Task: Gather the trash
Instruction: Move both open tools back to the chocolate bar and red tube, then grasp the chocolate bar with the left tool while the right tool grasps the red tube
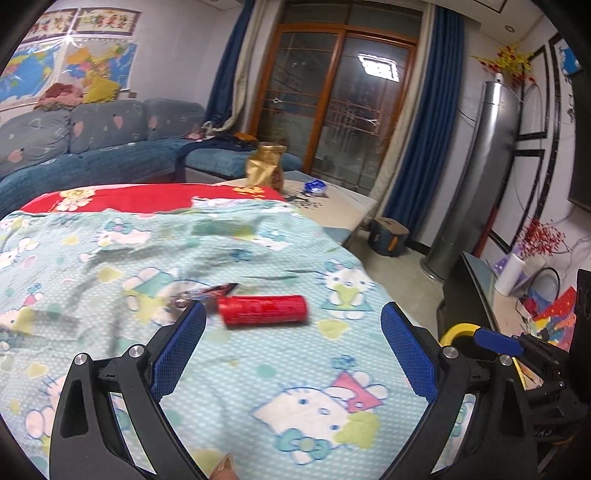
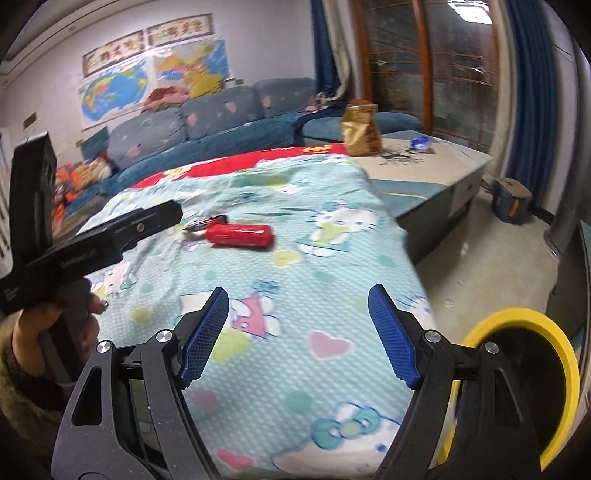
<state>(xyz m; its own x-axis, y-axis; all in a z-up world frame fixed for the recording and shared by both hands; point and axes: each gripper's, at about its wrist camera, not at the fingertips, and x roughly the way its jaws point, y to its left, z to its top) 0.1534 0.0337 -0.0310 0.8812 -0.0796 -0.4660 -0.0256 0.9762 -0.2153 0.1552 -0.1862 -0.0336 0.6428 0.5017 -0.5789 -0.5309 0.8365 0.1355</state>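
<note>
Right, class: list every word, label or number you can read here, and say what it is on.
No text is legible.
Wall banners: characters blurred.
Wall maps: labels too small.
Red can: print blurred.
Gold bag: print blurred.

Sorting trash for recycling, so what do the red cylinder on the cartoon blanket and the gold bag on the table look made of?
Red cylinder: a glossy printed wrap with highlights, probably plastic or metal; blur leaves it open. Gold bag: crinkled shiny foil or metallised film, creased and catching light.
</note>
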